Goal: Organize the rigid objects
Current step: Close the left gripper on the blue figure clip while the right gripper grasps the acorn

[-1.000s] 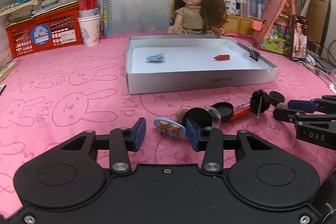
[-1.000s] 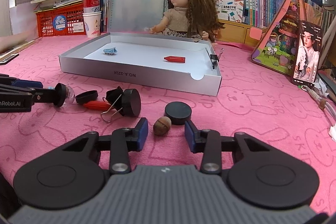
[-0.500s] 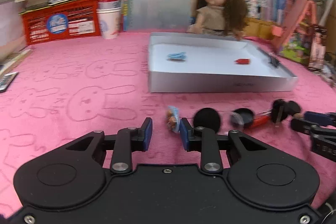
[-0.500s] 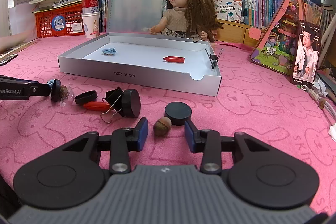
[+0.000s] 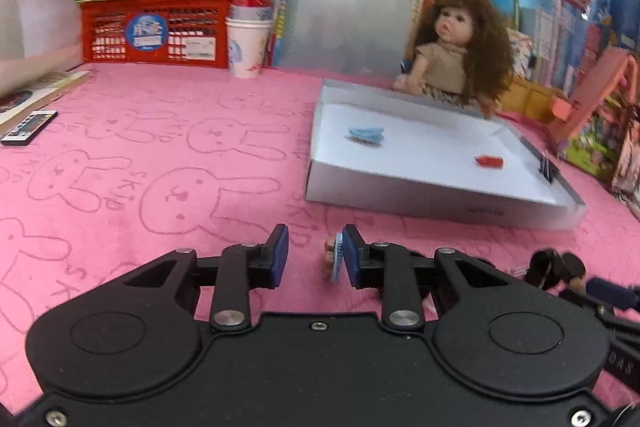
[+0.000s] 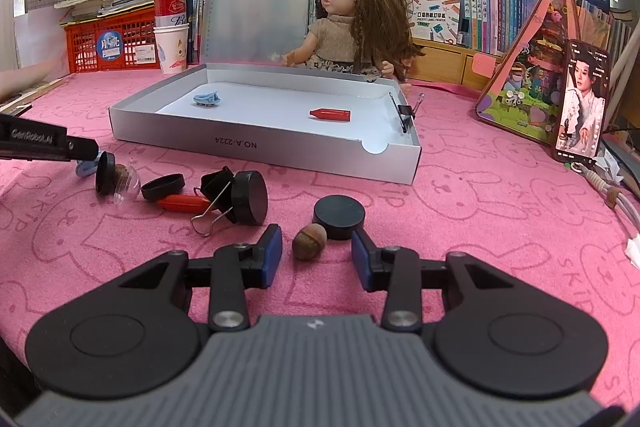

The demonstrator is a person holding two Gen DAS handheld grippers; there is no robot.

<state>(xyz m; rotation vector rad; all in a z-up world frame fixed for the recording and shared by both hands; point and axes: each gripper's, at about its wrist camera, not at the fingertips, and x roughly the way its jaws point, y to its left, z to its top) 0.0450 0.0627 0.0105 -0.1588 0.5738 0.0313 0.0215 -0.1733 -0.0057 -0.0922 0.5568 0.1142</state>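
Where box (image 6: 256, 146) lies open, blue clip (image 6: 206, 99) & red cap (image 6: 330, 114) inside.

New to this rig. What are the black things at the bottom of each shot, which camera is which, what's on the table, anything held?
The black shapes are two handheld grippers, one in each of a person's hands; there is no robot arm. Each picture comes from a fisheye camera on a gripper, looking along its fingers.

In the left wrist view, the left gripper is open. A small blue hair clip stands on edge against its right finger; the other finger is clear of it, so it isn't clamped.

In the right wrist view, the right gripper is open around an acorn-like nut, holding nothing.

On the pink cloth lie a black disc, a binder clip, a red cap and a grey tray holding another blue clip and red cap.
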